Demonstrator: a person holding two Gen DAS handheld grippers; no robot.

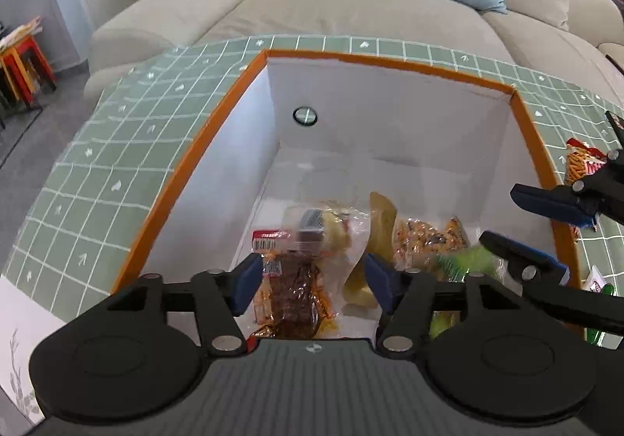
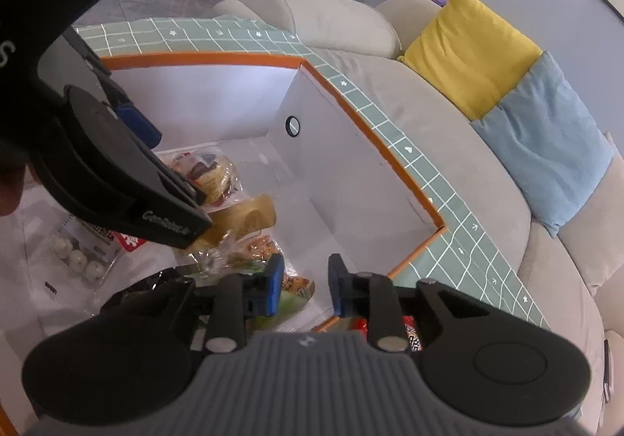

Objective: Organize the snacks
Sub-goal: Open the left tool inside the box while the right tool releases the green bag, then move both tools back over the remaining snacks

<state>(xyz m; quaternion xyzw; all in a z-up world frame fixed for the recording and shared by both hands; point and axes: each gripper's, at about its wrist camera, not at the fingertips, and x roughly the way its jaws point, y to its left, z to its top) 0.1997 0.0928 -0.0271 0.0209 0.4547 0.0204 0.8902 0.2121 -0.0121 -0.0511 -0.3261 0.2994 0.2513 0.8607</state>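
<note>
Left wrist view: the left gripper (image 1: 310,286) hangs over the near end of the white box (image 1: 390,112), its jaws spread wide and clear of the dark red snack packet (image 1: 292,299), which lies directly below and between them on the box floor, long axis running near to far. Beside it to the right lie a clear bag (image 1: 331,229) and an orange packet (image 1: 429,237); the right gripper (image 2: 302,289) stands partly open with nothing between its pads, above a green packet (image 2: 290,303) at the box's right side. More snacks (image 1: 581,163) remain on the checked cloth (image 1: 117,147) to the right, nearer the right hand.
</note>
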